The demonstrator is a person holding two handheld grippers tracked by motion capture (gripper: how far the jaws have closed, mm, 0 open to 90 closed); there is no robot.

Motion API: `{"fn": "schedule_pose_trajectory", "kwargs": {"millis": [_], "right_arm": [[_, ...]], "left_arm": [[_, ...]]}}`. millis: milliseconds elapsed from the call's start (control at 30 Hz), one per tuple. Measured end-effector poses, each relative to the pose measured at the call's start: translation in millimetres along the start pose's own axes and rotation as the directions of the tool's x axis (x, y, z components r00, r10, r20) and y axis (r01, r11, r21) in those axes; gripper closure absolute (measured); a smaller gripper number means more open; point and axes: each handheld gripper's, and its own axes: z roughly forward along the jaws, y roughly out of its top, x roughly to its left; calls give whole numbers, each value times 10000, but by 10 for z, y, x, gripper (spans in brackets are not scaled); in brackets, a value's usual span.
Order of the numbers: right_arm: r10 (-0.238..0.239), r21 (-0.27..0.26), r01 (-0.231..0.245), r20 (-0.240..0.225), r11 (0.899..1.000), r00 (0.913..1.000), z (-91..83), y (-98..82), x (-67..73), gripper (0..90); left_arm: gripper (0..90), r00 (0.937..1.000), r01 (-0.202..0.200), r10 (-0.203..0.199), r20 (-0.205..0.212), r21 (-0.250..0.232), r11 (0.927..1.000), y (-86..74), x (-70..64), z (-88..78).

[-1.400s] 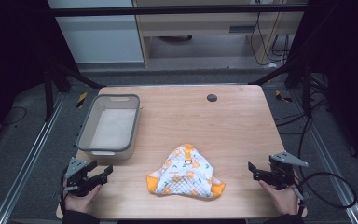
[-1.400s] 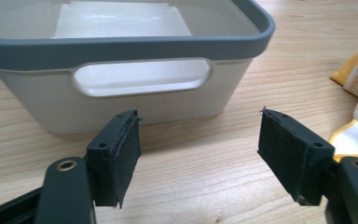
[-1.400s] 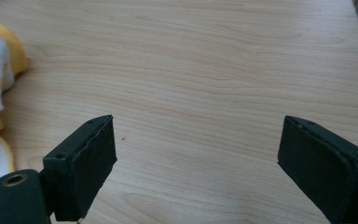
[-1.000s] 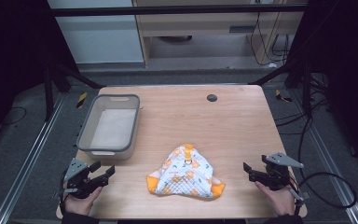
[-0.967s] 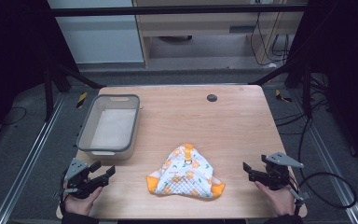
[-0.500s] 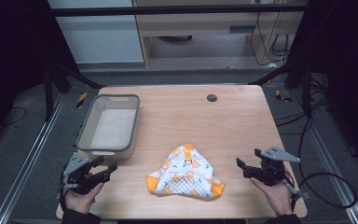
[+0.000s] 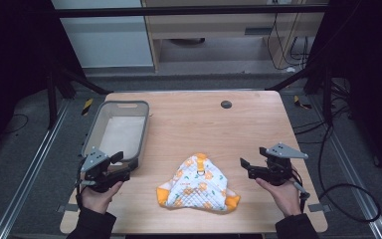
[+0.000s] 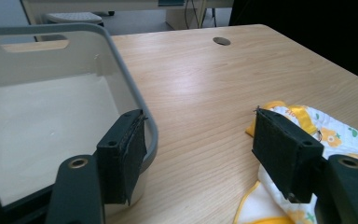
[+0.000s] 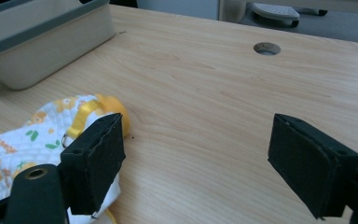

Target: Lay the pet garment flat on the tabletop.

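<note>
Soft, light quilted cloth point(image 7: 198, 185) between left hand-held gripper point(image 7: 121, 165) and right hand-held gripper point(image 7: 244, 165), both spread apart; probably limp, best pinched at orange-trimmed edges.

Left gripper point(image 7: 115, 167): held low at the near left, fingers point(image 8: 121, 156) spread wide apart, nothing between them, pointing forward and to the right.
Left hand point(image 7: 98, 195): wrapped around the gripper's body from beneath, dark sleeve at the wrist.
Right gripper point(image 7: 247, 168): held low at the near right, fingers point(image 9: 93, 161) wide apart and empty, pointing leftward.
Right hand point(image 7: 282, 194): grips from below and behind, forearm entering from the bottom edge.
</note>
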Motion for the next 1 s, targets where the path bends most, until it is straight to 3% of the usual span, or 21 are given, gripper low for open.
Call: {"fn": "schedule_pose_trajectory", "kwargs": {"millis": [233, 500, 700, 1000], "right_arm": [[6, 29, -6, -133, 10000, 9999, 125, 92, 34, 198], [-79, 333, 99, -616, 9994, 9981, 292, 113, 112, 252], [-309, 712, 376, -925, 9968, 9952, 408, 75, 190, 304], [-588, 1249, 760, -1355, 9893, 9890, 552, -15, 294, 362]], "left_arm": [[337, 9990, -351, 339, 307, 413, 9985, 60, -149, 259], [336, 9965, -637, 578, 602, 1008, 9929, 43, -291, 579], [338, 9938, -856, 727, 846, 1609, 9832, -9, -358, 762], [363, 9866, -1273, 1015, 1281, 2127, 9688, -107, -492, 961]]}}
